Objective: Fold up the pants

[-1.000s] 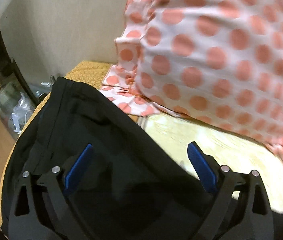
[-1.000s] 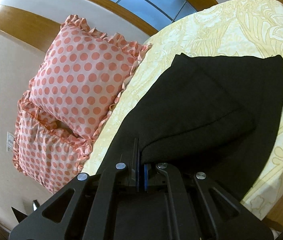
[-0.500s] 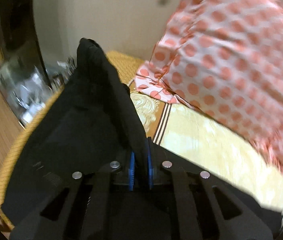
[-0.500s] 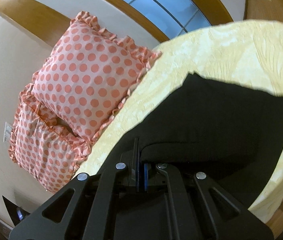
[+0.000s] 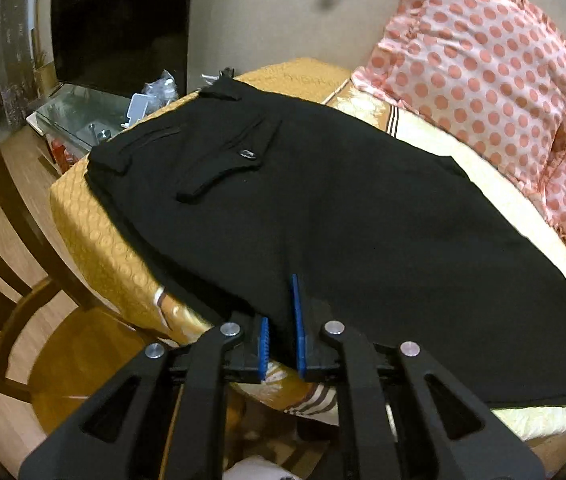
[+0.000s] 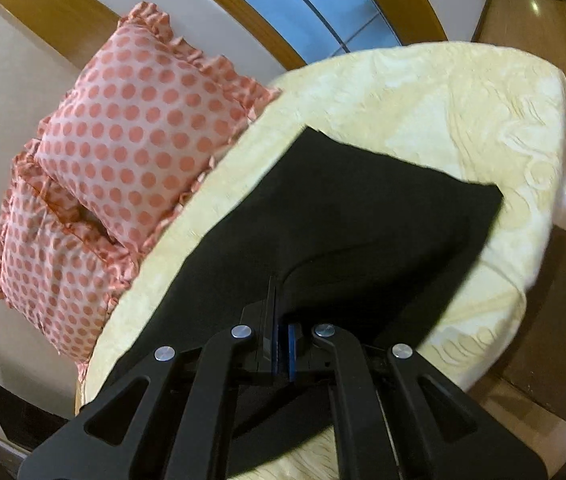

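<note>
Pants [image 5: 343, 208] lay flat on bed [image 5: 95, 236] ahead of both grippers, apparently folded leg over leg. Left gripper [image 5: 281, 344] nearly closed, near hem between pads. Right gripper [image 6: 281, 344] pinched raised fold. Crosswise folds seemingly outstanding.

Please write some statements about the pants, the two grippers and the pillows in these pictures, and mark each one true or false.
1. The pants are blue. False: they are black.
2. The right gripper is shut on the pants. True.
3. The pillows are plain white. False: they have orange dots on pale pink.
4. The pants lie on the bed. True.
5. The left gripper is wide open. False: its jaws stand close together, with an edge of the pants between them.
</note>
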A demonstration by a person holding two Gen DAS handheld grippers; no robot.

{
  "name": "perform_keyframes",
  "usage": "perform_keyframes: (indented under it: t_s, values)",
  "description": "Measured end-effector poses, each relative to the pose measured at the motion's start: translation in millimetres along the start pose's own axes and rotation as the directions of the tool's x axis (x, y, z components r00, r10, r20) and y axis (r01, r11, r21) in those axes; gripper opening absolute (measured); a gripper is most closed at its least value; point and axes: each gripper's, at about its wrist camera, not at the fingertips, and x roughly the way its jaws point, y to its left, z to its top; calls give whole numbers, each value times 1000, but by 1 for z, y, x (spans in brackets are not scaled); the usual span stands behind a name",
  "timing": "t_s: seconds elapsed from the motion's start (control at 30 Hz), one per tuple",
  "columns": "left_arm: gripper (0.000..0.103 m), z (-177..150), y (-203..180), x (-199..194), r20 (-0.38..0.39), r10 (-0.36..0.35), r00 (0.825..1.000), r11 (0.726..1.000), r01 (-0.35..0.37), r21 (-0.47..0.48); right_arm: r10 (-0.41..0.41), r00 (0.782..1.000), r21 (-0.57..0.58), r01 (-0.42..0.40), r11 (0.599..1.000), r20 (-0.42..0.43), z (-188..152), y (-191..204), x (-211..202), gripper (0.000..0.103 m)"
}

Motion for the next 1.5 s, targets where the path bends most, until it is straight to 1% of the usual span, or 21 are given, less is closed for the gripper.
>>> perform_keyframes:
  t_s: [0.17, 0.23, 0.43, 0.47, 0.57, 0.7, 0.77, 0.83, 0.87, 0.9, 0.97, 1.03, 1.1, 1.2, 1.23, 1.3, 1.37, 1.4, 1.43, 1.47, 1.5]
  values:
    - [10, 3, -1, -12, 43, -2, 999, 1000, 2, 4, 0, 1000, -20, 0, 1000, 7, -8, -3, -14, 3]
    - [10, 5, 3, -16, 56, -4, 998, 1000, 3, 3, -26, 1000, -37, 26, 999, 2, -13, -6, -16, 3]
    - [11, 0, 9, -7, 33, 25, 999, 1000, -26, 16, -11, 1000, 5, 11, 1000, -28, -18, -19, -12, 4]
    - [11, -1, 9, -8, 37, 30, 999, 999, -30, 21, -7, 999, 22, 7, 1000, -32, -17, -20, -12, 8]
    - [14, 0, 8, -7, 37, 37, 999, 999, -38, 21, 5, 999, 64, -3, 998, -37, -11, -26, -12, 11]
    - [15, 0, 8, -5, 34, 43, 998, 999, -44, 22, 20, 1000, 138, -20, 990, 6, 1, -41, -19, 30]
    - [15, 0, 7, -5, 35, 48, 998, 998, -49, 26, 17, 999, 155, -23, 988, 41, 9, -47, -22, 37]
    - [16, 1, 6, -3, 36, 55, 998, 998, -56, 25, -19, 996, 132, 7, 991, 86, 19, -51, -21, 35]
    - [15, 2, 6, -1, 36, 58, 998, 998, -59, 24, -48, 994, 111, 37, 993, 96, 24, -51, -18, 16]
    - [14, 3, 5, -1, 35, 58, 998, 998, -59, 25, -62, 994, 86, 54, 995, 92, 30, -52, -13, 2]
    - [12, 6, 2, -1, 37, 63, 997, 997, -64, 35, -36, 995, 45, 32, 998, 89, 40, -48, -7, 2]
    - [11, 9, 2, -4, 41, 50, 998, 998, -52, 42, -18, 990, -28, 22, 999, 138, 46, -34, -14, 2]
    - [10, 9, 5, -6, 34, 26, 999, 998, -27, 49, -32, 984, -64, 44, 997, 177, 48, -31, -21, 2]
    - [11, 4, 10, -1, 22, 19, 1000, 997, -20, 69, -83, 988, -31, 88, 996, 132, 43, -46, -11, 2]
    - [11, 2, 9, 0, 26, 23, 999, 996, -25, 81, -113, 987, -25, 116, 993, 111, 37, -52, -4, 2]
    - [13, -1, 2, -2, 49, 59, 997, 990, -65, 126, -124, 985, -34, 129, 991, 122, 31, -53, -4, 2]
    - [21, -2, -3, -5, 69, 90, 994, 982, -100, 160, -145, 982, -55, 153, 987, 123, 29, -49, -8, 2]
    - [27, -3, -5, -10, 86, 112, 990, 977, -126, 173, -159, 980, -61, 168, 984, 122, 29, -47, -11, 12]
    - [39, -3, -5, -14, 101, 125, 987, 974, -141, 175, -182, 975, -63, 191, 980, 125, 31, -46, -17, 24]
    - [48, -4, -4, -20, 121, 130, 984, 973, -150, 176, -184, 974, -62, 193, 979, 136, 33, -46, -23, 29]
    - [51, -4, -4, -27, 141, 134, 981, 972, -157, 173, -180, 972, -59, 191, 980, 153, 34, -47, -29, 46]
